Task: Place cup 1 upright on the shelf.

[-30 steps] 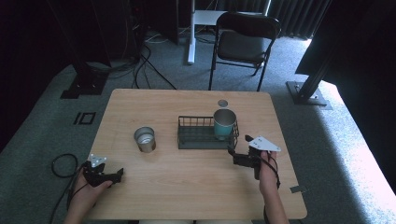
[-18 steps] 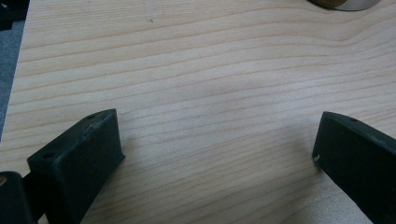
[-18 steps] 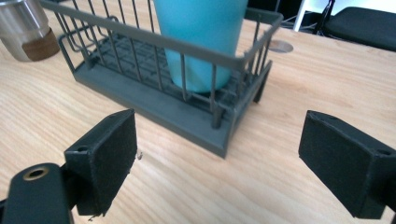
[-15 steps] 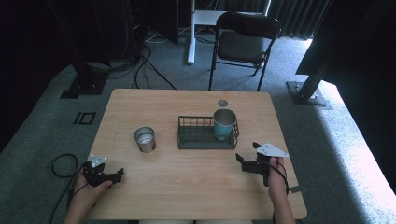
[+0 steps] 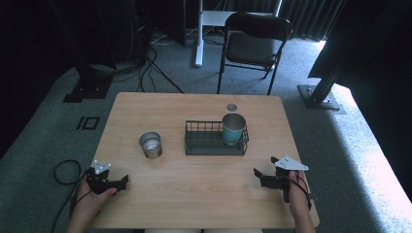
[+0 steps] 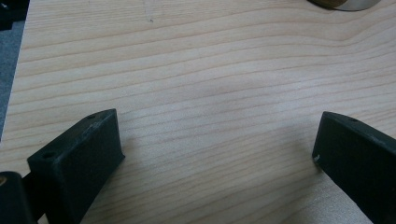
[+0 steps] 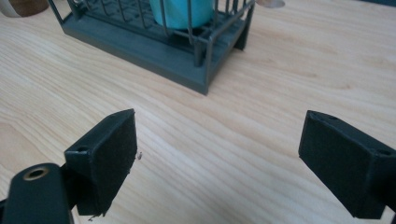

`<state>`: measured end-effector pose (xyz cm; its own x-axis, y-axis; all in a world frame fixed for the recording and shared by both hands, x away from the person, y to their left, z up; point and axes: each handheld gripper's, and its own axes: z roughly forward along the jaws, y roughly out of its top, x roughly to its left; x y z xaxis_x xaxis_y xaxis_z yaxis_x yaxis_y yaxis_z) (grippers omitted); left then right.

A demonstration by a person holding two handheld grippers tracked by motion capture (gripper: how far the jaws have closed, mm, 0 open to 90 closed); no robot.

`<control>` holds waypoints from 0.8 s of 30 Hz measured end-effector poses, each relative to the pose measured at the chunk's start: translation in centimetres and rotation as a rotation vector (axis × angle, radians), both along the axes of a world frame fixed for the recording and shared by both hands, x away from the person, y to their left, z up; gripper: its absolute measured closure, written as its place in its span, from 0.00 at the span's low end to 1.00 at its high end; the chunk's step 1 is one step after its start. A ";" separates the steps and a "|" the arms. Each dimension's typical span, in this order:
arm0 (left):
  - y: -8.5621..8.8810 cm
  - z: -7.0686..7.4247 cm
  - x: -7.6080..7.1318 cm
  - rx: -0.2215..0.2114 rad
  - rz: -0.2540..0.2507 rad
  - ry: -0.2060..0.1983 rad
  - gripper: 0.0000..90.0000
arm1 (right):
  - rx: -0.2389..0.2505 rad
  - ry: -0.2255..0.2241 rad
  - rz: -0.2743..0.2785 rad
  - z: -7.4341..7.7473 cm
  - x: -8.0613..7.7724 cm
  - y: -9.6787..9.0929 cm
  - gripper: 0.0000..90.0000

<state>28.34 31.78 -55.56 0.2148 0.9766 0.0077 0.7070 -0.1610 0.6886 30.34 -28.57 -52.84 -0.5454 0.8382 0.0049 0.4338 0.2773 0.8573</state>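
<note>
A teal cup point(image 5: 233, 128) stands upright at the right end of a dark wire basket point(image 5: 214, 144) in the middle of the wooden table point(image 5: 194, 194). Left of the basket stands a small metal cup point(image 5: 151, 144). My right gripper point(image 5: 259, 175) rests open near the table's front right, pointing left toward the basket, with nothing between its jaws. In the right gripper view point(image 7: 219, 149) the basket point(image 7: 187, 70) and teal cup point(image 7: 180, 11) lie ahead. My left gripper point(image 5: 122, 182) sits open at the front left corner; its own view point(image 6: 215, 144) shows bare wood between the jaws.
A small round disc point(image 5: 231, 107) lies on the table behind the basket. A black folding chair point(image 5: 252, 46) stands beyond the far edge. Cables run across the carpet at left. The metal cup's base point(image 6: 345, 3) peeks in at the top of the left gripper view.
My right gripper has drawn back from the basket toward the front right of the table. The left gripper has stayed put.
</note>
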 end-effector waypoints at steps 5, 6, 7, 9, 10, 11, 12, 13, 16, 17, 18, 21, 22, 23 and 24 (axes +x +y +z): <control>0.0 0.0 0.0 0.000 0.000 0.000 0.02 | -0.015 0.030 -0.017 -0.5 -0.4 -0.5 0.12; 0.0 0.0 0.0 0.000 0.000 0.000 0.02 | -0.021 0.037 -0.025 -0.6 -0.4 -0.6 0.12; 0.0 0.0 0.0 0.000 0.000 0.000 0.02 | -0.019 0.044 -0.033 -0.7 -0.4 -0.6 0.12; 0.0 0.0 0.0 0.000 0.000 0.000 0.02 | -0.025 0.054 -0.038 -0.8 -0.5 -0.7 0.12; 0.0 0.0 0.0 0.000 0.000 0.000 0.02 | -0.037 0.057 -0.040 -0.9 -0.6 -0.8 0.12; 0.0 0.0 0.0 0.000 0.000 0.000 0.02 | -0.046 0.059 -0.042 -1.0 -0.6 -0.9 0.12; 0.0 0.0 0.0 0.000 0.000 0.000 0.02 | -0.047 0.065 -0.045 -1.1 -0.6 -1.0 0.12; 0.0 0.0 0.0 0.000 0.000 0.000 0.02 | -0.051 0.070 -0.048 -1.1 -0.7 -1.1 0.12; 0.0 0.0 0.0 0.000 0.000 0.000 0.02 | -0.054 0.085 -0.063 -1.2 -0.9 -1.4 0.12; 0.0 0.0 0.0 0.000 0.000 0.000 0.02 | -0.054 0.089 -0.067 -1.2 -0.9 -1.5 0.12; 0.0 0.0 0.0 0.000 0.000 0.000 0.02 | -0.055 0.093 -0.070 -1.3 -1.0 -1.6 0.12; 0.0 0.0 0.0 0.000 0.000 0.000 0.02 | -0.069 0.114 -0.071 -1.5 -1.1 -2.0 0.12; 0.0 0.0 0.0 0.000 0.000 0.000 0.02 | -0.077 0.120 -0.069 -1.6 -1.2 -2.1 0.12; 0.0 0.0 0.0 0.000 0.000 0.000 0.02 | -0.088 0.125 -0.070 -1.7 -1.2 -2.2 0.12; 0.0 0.0 0.0 0.000 0.000 0.000 0.02 | -0.098 0.130 -0.075 -1.8 -1.3 -2.2 0.12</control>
